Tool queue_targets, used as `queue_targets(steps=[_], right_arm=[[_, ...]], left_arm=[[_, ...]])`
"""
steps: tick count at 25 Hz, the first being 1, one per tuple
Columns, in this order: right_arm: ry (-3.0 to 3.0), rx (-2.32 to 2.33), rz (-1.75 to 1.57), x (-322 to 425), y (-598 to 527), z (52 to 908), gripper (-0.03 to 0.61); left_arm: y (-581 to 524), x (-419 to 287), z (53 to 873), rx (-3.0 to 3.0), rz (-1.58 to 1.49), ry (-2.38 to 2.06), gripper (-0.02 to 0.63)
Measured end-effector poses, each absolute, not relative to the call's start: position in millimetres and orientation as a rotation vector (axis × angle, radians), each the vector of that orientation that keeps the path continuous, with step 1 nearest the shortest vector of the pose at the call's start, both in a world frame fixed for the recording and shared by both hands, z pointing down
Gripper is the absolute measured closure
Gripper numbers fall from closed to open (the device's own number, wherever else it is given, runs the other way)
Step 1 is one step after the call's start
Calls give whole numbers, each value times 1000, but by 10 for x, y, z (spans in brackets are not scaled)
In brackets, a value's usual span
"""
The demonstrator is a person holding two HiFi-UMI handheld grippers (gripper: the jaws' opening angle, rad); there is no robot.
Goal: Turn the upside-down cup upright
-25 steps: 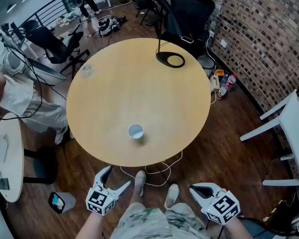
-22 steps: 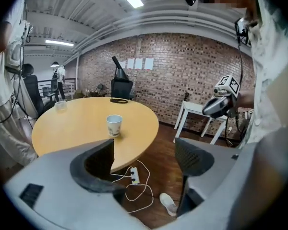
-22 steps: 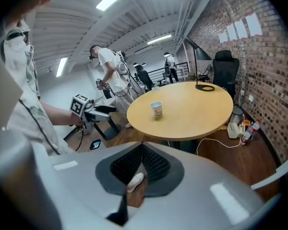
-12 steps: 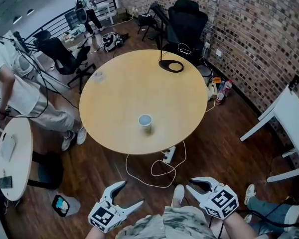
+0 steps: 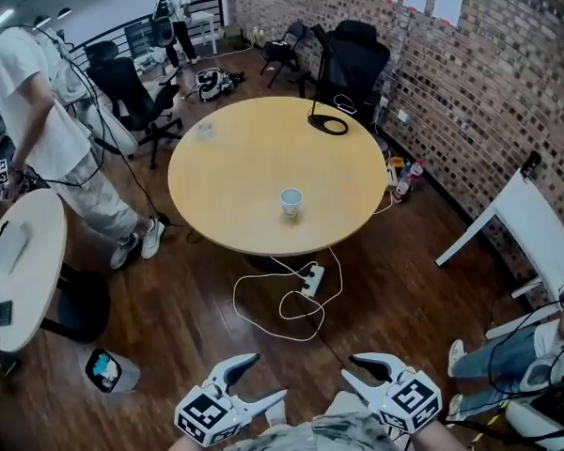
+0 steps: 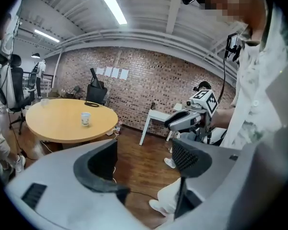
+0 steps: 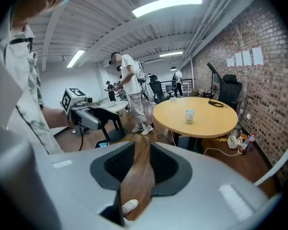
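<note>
A white paper cup point(image 5: 290, 201) stands on the round yellow table point(image 5: 244, 158), wider end up, near the table's front edge. It also shows small and far in the left gripper view point(image 6: 85, 119) and the right gripper view point(image 7: 189, 114). Both grippers hang over the wooden floor, well short of the table. My left gripper point(image 5: 268, 376) point(image 6: 144, 159) has its jaws apart and closing, with nothing between them. My right gripper point(image 5: 350, 366) point(image 7: 139, 164) shows a narrow gap between its jaws, with only floor seen through it.
A black ring-base lamp point(image 5: 329, 120) and a clear cup point(image 5: 204, 130) sit at the table's far side. A power strip with white cable point(image 5: 305, 285) lies on the floor. A person point(image 5: 38, 130) stands left by a small white table point(image 5: 19, 271). A white chair point(image 5: 517, 214) stands right.
The view and both grippers have backed away from the table, which now looks smaller and farther. The left jaws stand closer together than before. The cup has not moved.
</note>
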State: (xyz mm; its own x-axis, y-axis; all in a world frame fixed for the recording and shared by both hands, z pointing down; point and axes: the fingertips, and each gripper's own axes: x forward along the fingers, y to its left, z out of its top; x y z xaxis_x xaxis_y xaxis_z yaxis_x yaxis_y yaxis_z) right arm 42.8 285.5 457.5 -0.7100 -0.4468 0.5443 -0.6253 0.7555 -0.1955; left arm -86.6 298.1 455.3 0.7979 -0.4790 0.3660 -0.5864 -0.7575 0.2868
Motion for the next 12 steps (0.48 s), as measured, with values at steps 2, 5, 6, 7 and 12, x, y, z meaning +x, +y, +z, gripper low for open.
queue_targets(steps=[2, 5, 6, 7, 12], right_arm=[[-2508, 828, 484, 500, 2959, 4423, 479], [-2565, 822, 434, 663, 3174, 4256, 472], [-2578, 816, 421, 736, 3265, 4230, 471], [-2585, 810, 413, 824, 3365, 4214, 472], [-2588, 783, 382, 1471, 3932, 4094, 471]], left_arm=[[3126, -779, 4430, 2586, 334, -788, 255], [3322, -610, 4324, 2584, 309, -853, 262], [3388, -548, 4305, 2585, 315, -883, 262], [3460, -472, 4285, 2585, 320, -906, 262], [3929, 215, 4117, 2580, 295, -917, 275]])
